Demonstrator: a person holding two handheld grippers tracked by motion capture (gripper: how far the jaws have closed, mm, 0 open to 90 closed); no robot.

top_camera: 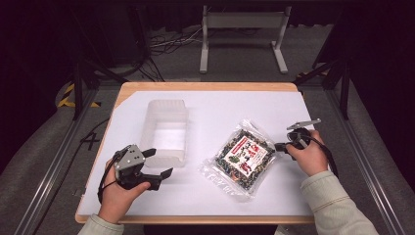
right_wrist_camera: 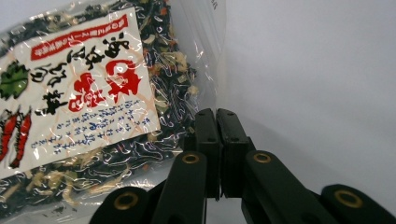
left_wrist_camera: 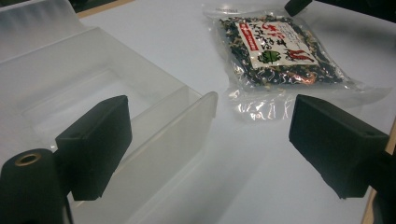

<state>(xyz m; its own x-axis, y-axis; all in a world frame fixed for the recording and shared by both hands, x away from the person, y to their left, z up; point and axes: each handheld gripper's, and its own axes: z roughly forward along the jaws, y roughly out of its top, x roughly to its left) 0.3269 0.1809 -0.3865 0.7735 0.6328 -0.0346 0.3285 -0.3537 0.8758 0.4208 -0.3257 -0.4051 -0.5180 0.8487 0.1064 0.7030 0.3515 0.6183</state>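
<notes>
A clear plastic bag of dark dried mix with a red and white label [top_camera: 243, 157] lies flat on the white table cover, right of centre. My right gripper [top_camera: 279, 146] is at the bag's right edge. In the right gripper view its jaws [right_wrist_camera: 215, 114] are pressed together on the bag's [right_wrist_camera: 84, 93] clear side seam. A translucent plastic container [top_camera: 166, 129] stands open-topped left of centre. My left gripper [top_camera: 162, 161] hovers at the container's near right corner, open. In the left gripper view, that corner [left_wrist_camera: 205, 100] lies between its wide-apart jaws [left_wrist_camera: 210, 130], with the bag [left_wrist_camera: 275, 51] farther off.
The white cover [top_camera: 235, 107] spans a wooden table whose edge shows at the front and back. Beyond the table, a white metal stand [top_camera: 242, 34] and cables rest on the grey floor. Bare cover lies ahead of the bag and along the front.
</notes>
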